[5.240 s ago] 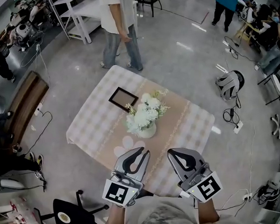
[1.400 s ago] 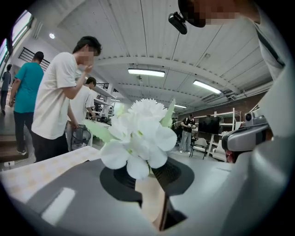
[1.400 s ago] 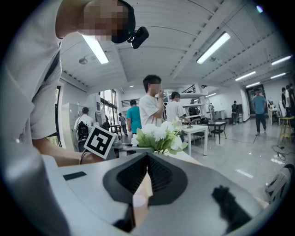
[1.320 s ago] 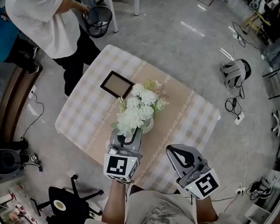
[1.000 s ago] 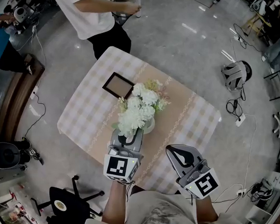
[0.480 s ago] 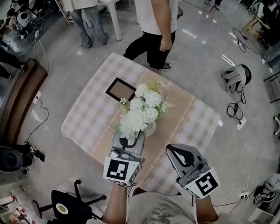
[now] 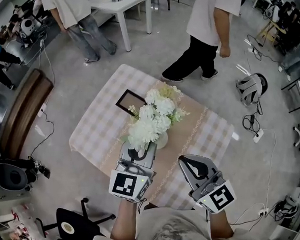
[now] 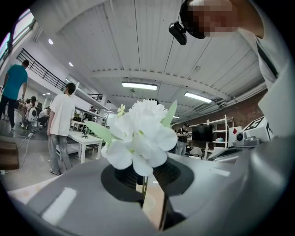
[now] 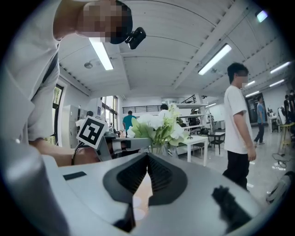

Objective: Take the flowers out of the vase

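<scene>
One white flower [image 8: 138, 133] stands upright between the left gripper [image 7: 138, 152] jaws, which pinch its stem. The remaining bunch [image 7: 157, 109] sits in the vase [image 7: 161, 140] on the bench [image 7: 98, 129], just beyond. Farther back, the right gripper [image 7: 194, 166] jaws meet, empty.

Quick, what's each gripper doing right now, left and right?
Left gripper: closed on the stem of a white flower.
Right gripper: closed, nothing between its jaws.
</scene>
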Available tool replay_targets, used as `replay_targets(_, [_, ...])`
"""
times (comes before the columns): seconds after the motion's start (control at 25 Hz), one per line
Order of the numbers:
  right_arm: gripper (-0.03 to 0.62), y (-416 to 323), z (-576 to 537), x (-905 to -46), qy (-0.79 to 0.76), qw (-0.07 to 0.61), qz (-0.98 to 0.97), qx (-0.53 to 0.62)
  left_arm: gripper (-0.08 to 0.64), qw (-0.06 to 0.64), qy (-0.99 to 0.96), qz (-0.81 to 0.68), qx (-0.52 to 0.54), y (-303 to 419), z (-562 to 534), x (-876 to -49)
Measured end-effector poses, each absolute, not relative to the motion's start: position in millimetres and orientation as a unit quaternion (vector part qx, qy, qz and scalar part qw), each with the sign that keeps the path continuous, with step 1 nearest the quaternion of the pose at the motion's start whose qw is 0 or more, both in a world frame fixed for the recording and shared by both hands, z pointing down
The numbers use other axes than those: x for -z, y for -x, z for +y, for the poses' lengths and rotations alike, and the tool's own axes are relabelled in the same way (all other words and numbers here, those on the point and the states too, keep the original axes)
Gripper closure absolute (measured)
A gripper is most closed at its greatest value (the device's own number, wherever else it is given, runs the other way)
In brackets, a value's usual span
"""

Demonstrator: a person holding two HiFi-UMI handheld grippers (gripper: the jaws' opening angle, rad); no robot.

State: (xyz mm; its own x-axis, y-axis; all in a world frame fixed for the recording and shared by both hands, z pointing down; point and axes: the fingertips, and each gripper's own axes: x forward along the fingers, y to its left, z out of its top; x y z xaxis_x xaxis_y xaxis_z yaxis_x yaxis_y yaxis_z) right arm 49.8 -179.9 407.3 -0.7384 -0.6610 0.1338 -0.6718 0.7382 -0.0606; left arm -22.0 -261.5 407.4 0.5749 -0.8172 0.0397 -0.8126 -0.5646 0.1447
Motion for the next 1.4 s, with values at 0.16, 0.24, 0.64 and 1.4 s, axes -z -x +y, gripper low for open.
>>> replay_targets(0.16, [0.577, -50.9, -177.9, -401.7, -0.363, 0.050, -0.929, -0.047, 0.492, 0.065, -0.886, -0.459, 0.026, 22.6, -261.9, -395.2])
replay_targets(0.24, [0.577, -51.0, -176.9, -400.8, -0.364, 0.049, -0.929, -0.045, 0.492, 0.061, -0.887, -0.458, 0.030, 22.5, -262.2, -391.1])
replay_targets(0.64, [0.577, -55.7, -175.3, -393.7, -0.375, 0.046, -0.925, -0.038, 0.492, 0.043, -0.893, -0.447, 0.040, 16.0, -266.4, -370.8])
replay_targets(1.4, [0.577, -51.3, -174.8, -360.9, -0.378, 0.024, -0.925, -0.007, 0.494, 0.028, -0.901, -0.430, 0.049, 20.2, -248.0, -323.4])
